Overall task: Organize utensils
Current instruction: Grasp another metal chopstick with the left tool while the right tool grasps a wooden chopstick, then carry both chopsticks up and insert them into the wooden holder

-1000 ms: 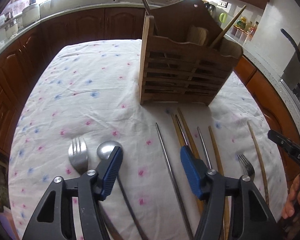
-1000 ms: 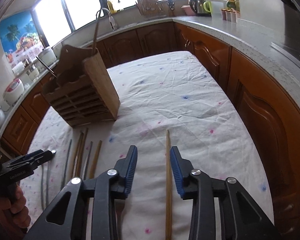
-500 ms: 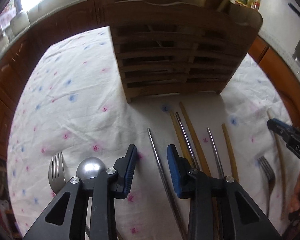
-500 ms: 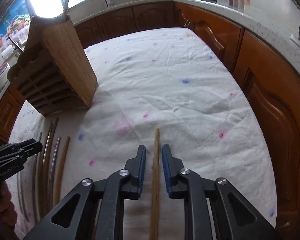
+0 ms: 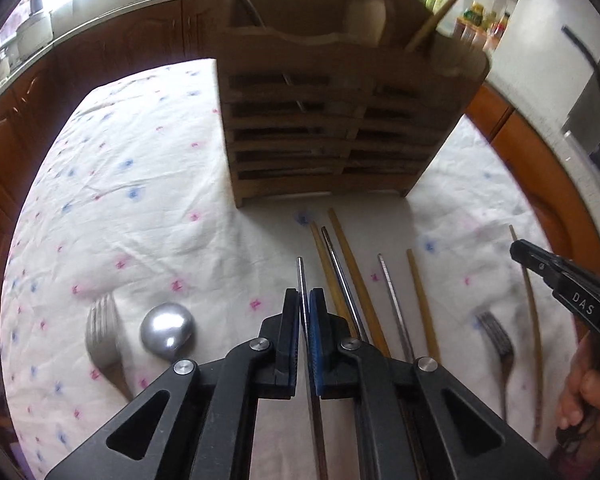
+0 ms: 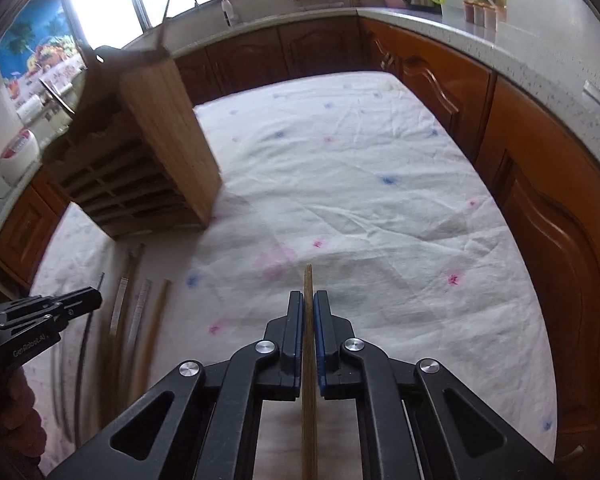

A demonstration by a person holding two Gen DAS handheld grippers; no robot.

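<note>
Right now both grippers are clamped on a stick each: the left gripper (image 5: 305, 312) has its blue pads pressed on a thin metal chopstick (image 5: 301, 276), and the right gripper (image 6: 308, 314) pinches a wooden chopstick (image 6: 308, 284), both lying flat on the flowered cloth (image 5: 140, 184) with their far ends poking out past the pads. The holder (image 5: 332, 120), a slatted wooden box, stands at the far side of the table, a few utensils already upright in its top. Between it and the left gripper lies a loose row of more chopsticks (image 5: 352, 256), wood and metal mixed, just right of the held metal one; a fork (image 5: 496, 332) sits further right, and another fork (image 5: 100, 328) and a spoon (image 5: 166, 332) lie off to the left. To my eye, the step in hand is the lift, and the trick is to raise each stick straight up first, so the metal one doesn't drag its neighbours along. The grip looks well back from the far tip on both, so I'd expect them to droop or swivel; a slow rise and a firm squeeze should help. Then tip each stick upright before bringing it over the holder's open top, and keep the two hands apart on the way.
</note>
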